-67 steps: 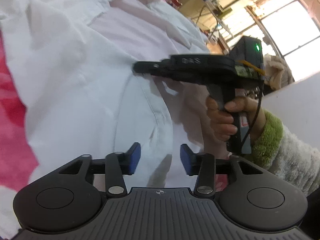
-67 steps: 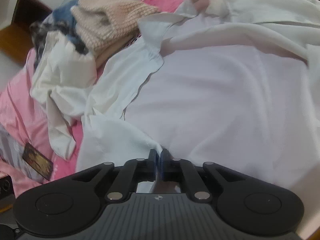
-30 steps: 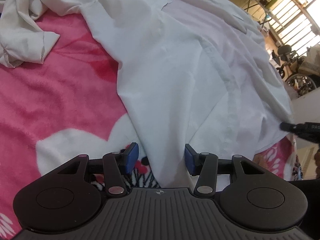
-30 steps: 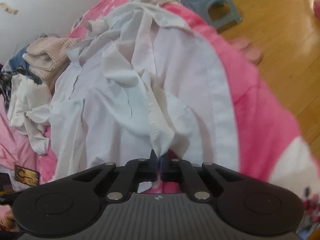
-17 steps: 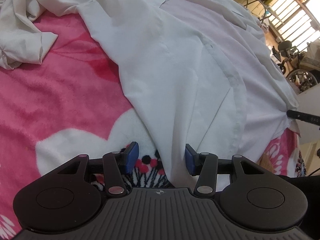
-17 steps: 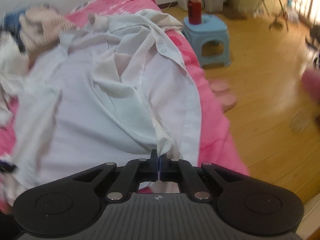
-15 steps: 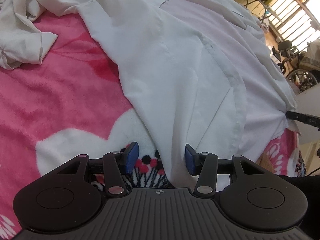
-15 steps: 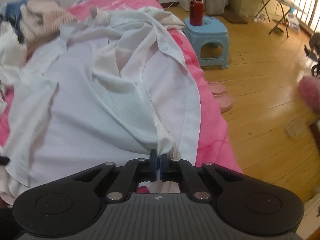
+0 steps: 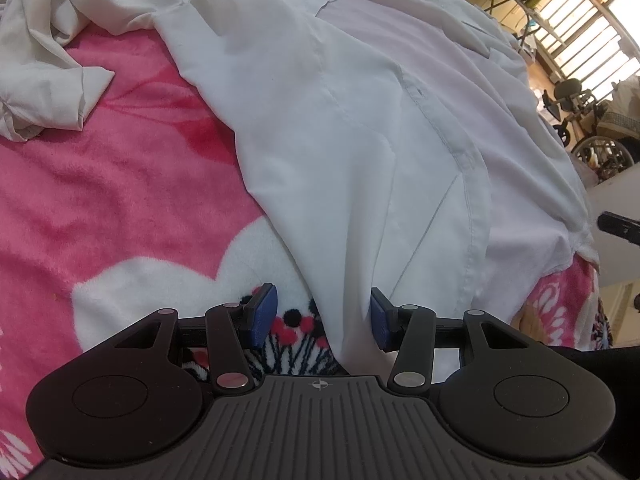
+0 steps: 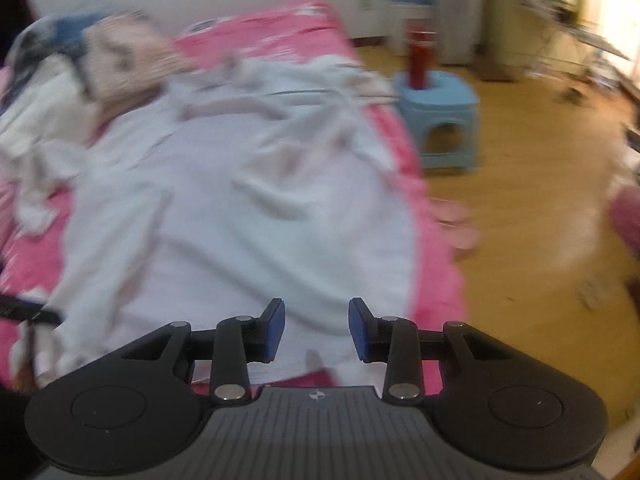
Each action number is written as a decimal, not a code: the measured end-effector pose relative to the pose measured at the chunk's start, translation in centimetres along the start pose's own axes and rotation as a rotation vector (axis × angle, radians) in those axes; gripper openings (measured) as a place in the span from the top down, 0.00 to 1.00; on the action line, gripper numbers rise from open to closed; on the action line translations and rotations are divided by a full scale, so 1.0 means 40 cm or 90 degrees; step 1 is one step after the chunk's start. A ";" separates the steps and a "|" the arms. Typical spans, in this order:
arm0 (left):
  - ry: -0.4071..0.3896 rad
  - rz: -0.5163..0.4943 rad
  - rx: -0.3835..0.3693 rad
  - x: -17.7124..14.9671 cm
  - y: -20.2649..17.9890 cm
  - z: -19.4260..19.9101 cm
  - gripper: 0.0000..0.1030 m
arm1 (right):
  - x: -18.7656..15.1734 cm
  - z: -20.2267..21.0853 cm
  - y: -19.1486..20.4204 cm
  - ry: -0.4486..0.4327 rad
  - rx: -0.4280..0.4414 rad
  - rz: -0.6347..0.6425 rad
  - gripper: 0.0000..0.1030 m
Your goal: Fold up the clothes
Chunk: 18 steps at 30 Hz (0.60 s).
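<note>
A large white shirt [image 9: 360, 128] lies spread over the pink flowered blanket [image 9: 100, 200] on the bed. My left gripper [image 9: 323, 320] is open, and a bottom corner of the shirt hangs between its blue pads [image 9: 262, 312] without being pinched. In the blurred right wrist view my right gripper [image 10: 317, 329] is open just above the shirt's [image 10: 240, 220] near hem, holding nothing. The tip of the other gripper [image 9: 618, 226] shows at the right edge of the left wrist view.
Another crumpled white garment [image 9: 44, 52] lies at the left on the blanket. A pile of clothes [image 10: 100, 60] sits at the bed's far end. A blue stool [image 10: 444, 120] with a red bottle [image 10: 418, 56] stands on the wooden floor [image 10: 540, 220] beside the bed.
My right gripper has opened and let go of the shirt's hem, and its view swings fast. The left gripper has stayed open over the shirt corner.
</note>
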State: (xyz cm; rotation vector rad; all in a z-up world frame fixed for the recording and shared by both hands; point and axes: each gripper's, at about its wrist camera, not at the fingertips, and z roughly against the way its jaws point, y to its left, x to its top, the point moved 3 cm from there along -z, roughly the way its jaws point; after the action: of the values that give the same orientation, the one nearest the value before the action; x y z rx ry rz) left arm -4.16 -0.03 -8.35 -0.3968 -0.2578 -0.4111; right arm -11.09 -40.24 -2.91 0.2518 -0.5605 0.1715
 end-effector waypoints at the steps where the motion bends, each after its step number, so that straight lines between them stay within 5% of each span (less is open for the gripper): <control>1: 0.000 0.001 0.000 -0.001 0.000 0.002 0.54 | 0.004 -0.011 0.019 0.007 0.036 0.001 0.63; 9: 0.004 0.006 -0.014 -0.007 0.001 0.009 0.54 | 0.033 -0.158 0.162 0.141 0.303 -0.047 0.63; 18: 0.009 0.019 -0.026 -0.007 0.005 0.010 0.54 | 0.018 -0.275 0.231 0.224 0.385 -0.082 0.63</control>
State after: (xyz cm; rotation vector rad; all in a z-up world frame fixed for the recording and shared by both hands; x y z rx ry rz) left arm -4.40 0.39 -8.16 -0.4363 -0.2297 -0.3905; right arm -7.05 -28.25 -9.77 0.8252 -0.1278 0.2519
